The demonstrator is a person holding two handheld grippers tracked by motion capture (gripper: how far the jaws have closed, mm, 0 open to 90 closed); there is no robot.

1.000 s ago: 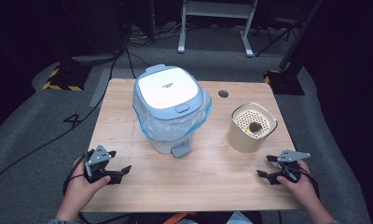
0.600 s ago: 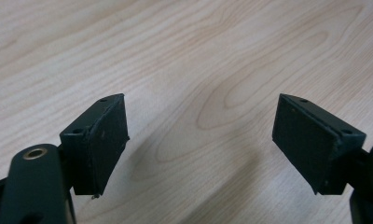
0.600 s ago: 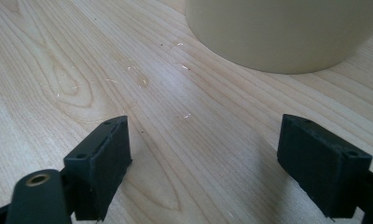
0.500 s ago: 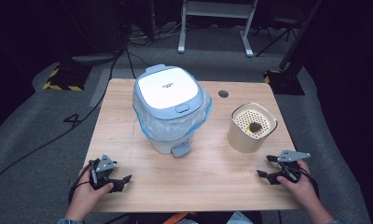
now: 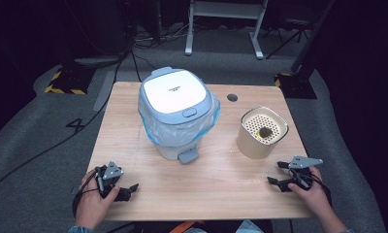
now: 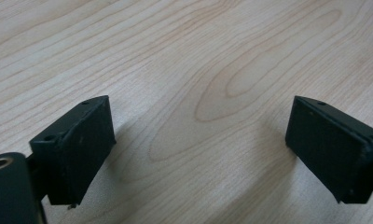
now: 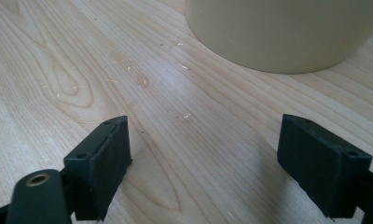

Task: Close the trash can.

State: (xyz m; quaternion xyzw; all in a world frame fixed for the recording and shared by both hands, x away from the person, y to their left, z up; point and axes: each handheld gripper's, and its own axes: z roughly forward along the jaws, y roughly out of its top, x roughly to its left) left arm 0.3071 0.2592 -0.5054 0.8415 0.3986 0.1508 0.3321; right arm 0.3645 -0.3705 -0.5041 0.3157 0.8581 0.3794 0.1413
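both claws sat wide open on the table [image 5: 216, 179]: left claw [image 5: 126, 190] over bare wood, right claw [image 7: 203, 161] near the cup [image 5: 261, 132]. high view showed the bin [image 5: 176, 111] mid-table.

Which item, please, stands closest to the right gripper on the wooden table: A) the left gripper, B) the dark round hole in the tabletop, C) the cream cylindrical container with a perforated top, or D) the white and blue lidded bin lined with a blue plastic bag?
C: the cream cylindrical container with a perforated top stands just beyond the right gripper, and its cream wall rises ahead of the open jaws in the right gripper view.
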